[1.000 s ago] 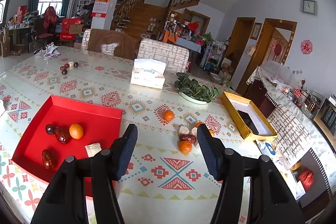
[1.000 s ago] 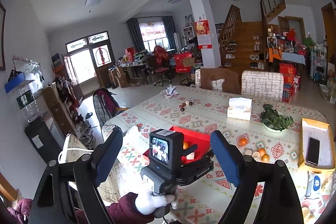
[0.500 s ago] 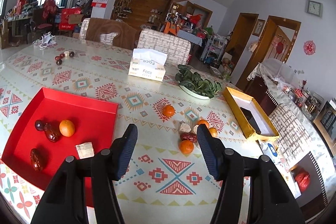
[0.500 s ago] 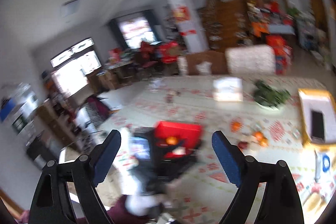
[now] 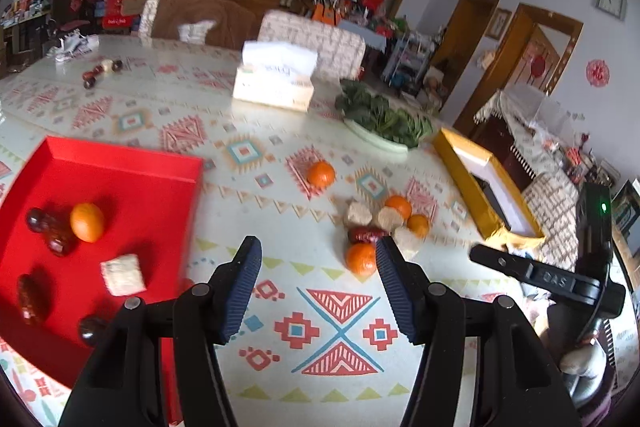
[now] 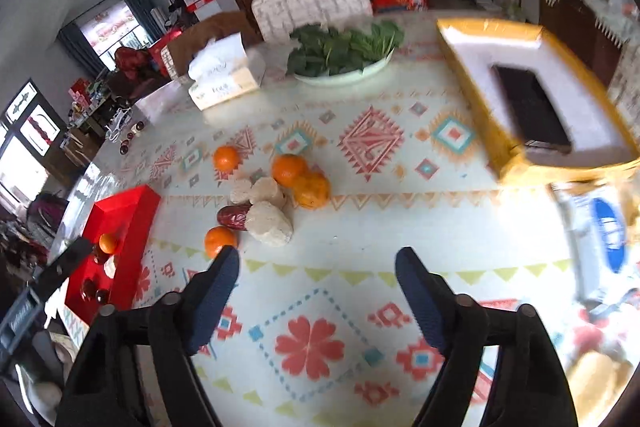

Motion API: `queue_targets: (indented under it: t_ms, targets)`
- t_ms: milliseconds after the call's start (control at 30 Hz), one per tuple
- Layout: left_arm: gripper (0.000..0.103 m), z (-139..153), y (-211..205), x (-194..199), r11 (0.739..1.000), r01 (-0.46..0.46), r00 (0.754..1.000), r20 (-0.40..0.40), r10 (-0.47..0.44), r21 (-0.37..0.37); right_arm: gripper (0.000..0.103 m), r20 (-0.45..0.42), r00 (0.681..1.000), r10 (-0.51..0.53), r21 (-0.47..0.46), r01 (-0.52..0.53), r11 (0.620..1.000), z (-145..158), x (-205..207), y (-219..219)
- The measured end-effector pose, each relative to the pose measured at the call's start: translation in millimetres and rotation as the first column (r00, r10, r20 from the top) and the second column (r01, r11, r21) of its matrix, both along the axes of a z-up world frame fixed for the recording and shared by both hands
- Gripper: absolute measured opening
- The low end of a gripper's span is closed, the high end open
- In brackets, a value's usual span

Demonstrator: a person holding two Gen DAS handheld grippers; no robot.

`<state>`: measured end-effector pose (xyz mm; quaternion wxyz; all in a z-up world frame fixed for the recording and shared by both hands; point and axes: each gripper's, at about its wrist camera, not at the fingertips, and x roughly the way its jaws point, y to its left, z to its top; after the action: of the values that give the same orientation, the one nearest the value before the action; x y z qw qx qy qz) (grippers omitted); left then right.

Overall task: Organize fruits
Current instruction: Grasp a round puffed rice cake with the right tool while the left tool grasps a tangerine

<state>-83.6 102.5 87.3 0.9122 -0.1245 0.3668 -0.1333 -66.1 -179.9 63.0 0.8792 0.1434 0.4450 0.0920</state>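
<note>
Left gripper (image 5: 316,259): agape, empty; nearest orange (image 5: 361,258) touching its right finger. Right gripper (image 6: 316,267): agape, empty, farther.

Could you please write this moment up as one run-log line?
left gripper: open, empty | right gripper: open, empty | red tray: one orange | loose fruit cluster: on table

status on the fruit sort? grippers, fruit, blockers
Left gripper open, empty; right gripper open, empty. Red tray holds one orange; four oranges loose in the table cluster. Nothing in the way.
</note>
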Motion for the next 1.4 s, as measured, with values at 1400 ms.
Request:
queue_targets:
  t_ms: [1400]
  targets:
    - [0.031,-73.6,-91.5,69.5,0.969,0.177,0.98,-0.123,-0.157,0.174,0.041,0.084,0.996,0.04,0.078,-0.047,0.996,-46.3,38.3,22.6]
